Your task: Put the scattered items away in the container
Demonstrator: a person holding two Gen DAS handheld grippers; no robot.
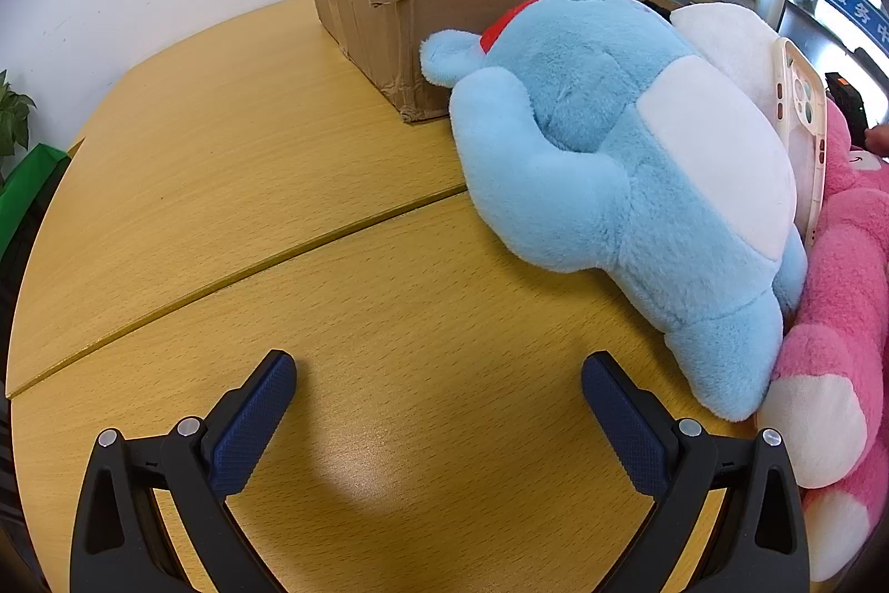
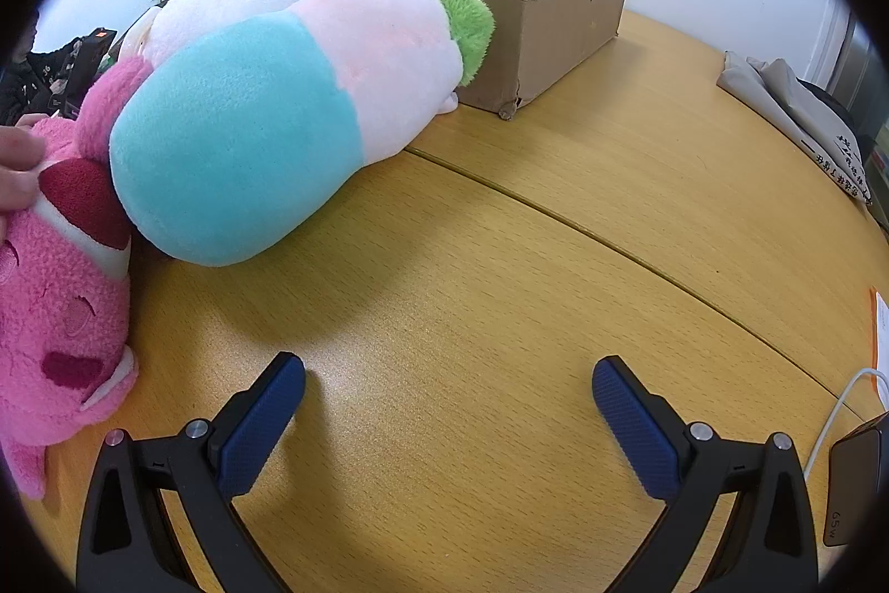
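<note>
While both tools hang low over bare wood, I log what lies before me.

Item: left gripper (image 1: 439, 387), jaws spread wide, nothing between them; blue pads (image 1: 253, 426) cross-hatched for grip. Item: right gripper (image 2: 449, 390), likewise spread and empty. I judge both are parked short of the pile, ready for a first pick.

Item: cardboard box (image 1: 389, 31), the container, at the far edge of the table (image 1: 222, 182) against the wall; corrugated, rim torn and creased, open top. Nothing of its inside shows clearly.

Item: blue plush (image 1: 611, 159), long-pile fur, white belly patch, red collar, lying on its side with one paw touching the box corner. Item: pink plush (image 1: 850, 293), nubbly fleece, just beside the blue one and touching it. Item: cream phone case (image 1: 800, 120), hard plastic, wedged upright between toys. Item: turquoise-and-pale-pink plush (image 2: 278, 120), rounded, green tuft resting against the box wall. A hand (image 2: 16, 170) touches the pink toy's head.

Table: yellow wood-grain laminate, seam running across.
</note>
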